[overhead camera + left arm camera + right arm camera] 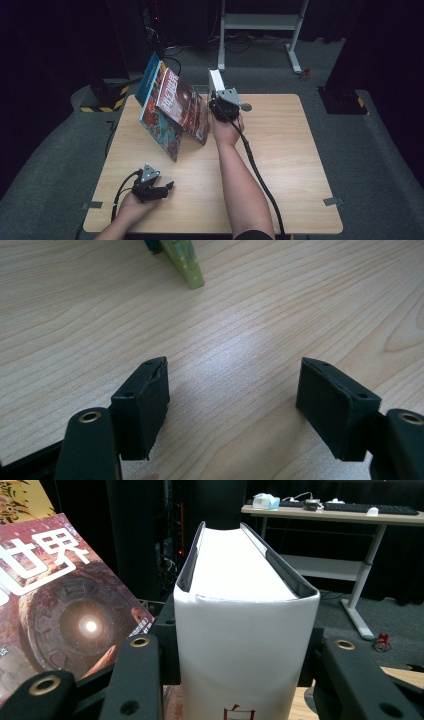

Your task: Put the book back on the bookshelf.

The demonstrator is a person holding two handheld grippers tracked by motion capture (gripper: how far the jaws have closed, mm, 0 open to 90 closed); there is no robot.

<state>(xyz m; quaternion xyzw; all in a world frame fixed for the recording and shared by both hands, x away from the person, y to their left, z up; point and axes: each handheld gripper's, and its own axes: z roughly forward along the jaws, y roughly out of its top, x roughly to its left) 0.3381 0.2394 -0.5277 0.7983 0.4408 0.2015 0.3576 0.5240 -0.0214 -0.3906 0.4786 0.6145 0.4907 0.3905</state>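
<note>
**Ana:** Toward the far side of the wooden table (pixel 280 150), the right gripper (pixel 223 102) is clamped on a thick white book (pixel 247 630) by its spine, holding it upright just right of the leaning books (pixel 172 107).

**Ben:** What could go wrong?

**Ana:** Those glossy, thin-covered books lean in a slanted stack. I'd judge a nudge from the white one could slide them flat. It is heavy-looking, with a smooth jacket, so it might also slip or twist between the pads.

**Ben:** And the other hand?

**Ana:** The left gripper (pixel 152 187) rests near the table's near-left edge, jaws apart, nothing between them, above bare pale woodgrain.
</note>
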